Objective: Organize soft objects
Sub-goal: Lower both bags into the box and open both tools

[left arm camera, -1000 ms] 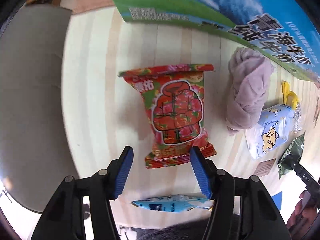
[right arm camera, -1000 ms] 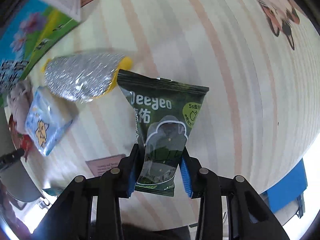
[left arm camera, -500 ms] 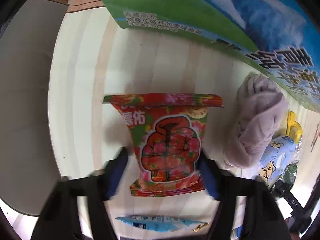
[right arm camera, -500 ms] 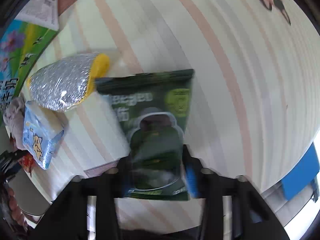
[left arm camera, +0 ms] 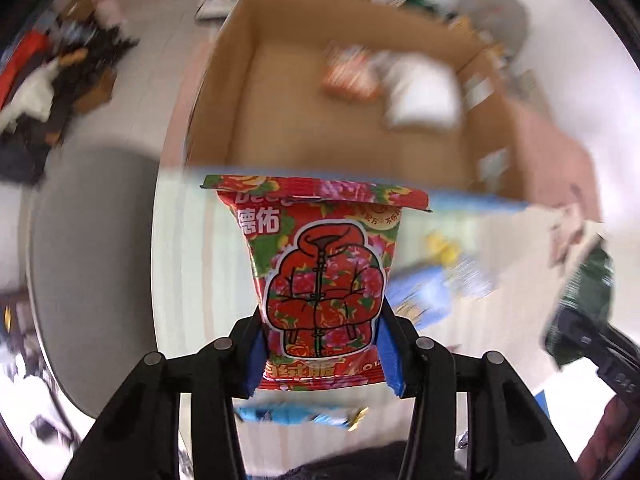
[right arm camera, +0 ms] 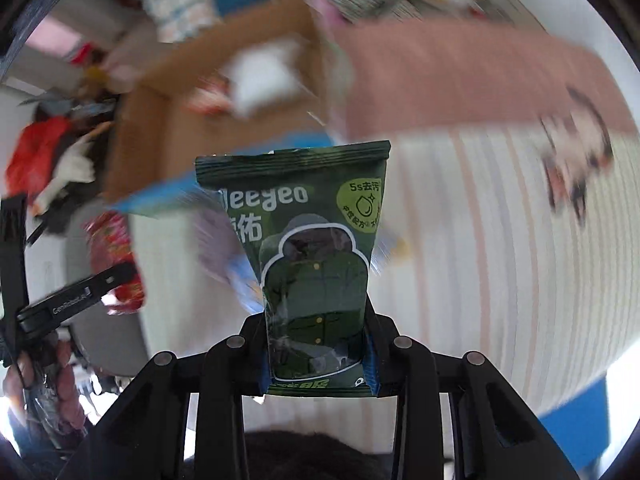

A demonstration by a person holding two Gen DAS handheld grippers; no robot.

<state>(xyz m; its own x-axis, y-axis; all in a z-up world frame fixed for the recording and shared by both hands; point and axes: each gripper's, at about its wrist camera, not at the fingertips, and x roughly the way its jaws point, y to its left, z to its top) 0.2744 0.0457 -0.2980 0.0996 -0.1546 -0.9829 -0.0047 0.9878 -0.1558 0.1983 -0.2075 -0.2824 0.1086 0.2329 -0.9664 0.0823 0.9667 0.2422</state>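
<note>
Red floral plastic packet (left arm camera: 326, 280) printed with a padded-jacket drawing is hanging upright in my left gripper (left arm camera: 322, 354), whose blue pads are pressing in on its lower sides, and I am holding it above the pale striped tabletop (left arm camera: 192, 280) with the open brown cardboard box (left arm camera: 240, 80) ahead. My right gripper (right arm camera: 318, 356) is doing the same with a dark green plastic packet (right arm camera: 316, 256) bearing a jacket picture, its pads clamped on the bottom portion so the sealed top edge is standing free. I am judging both packets to be light and squashy, with slick film that could slide between the pads if I am swinging too fast; the wrappers are bowing a little where they are squeezed, so I am reading the contents as soft rather than brittle. Taking hold low on the body, just above the bottom seam, is looking sound, since the crimped edge is giving the pads something to catch. Inside the box a white soft bundle (left arm camera: 420, 96) and an orange-red packet (left arm camera: 348, 76) are already lying, though blurred. A blue packet (left arm camera: 424, 300) is sitting on the tabletop beyond my left gripper, too smeared to describe further.
</note>
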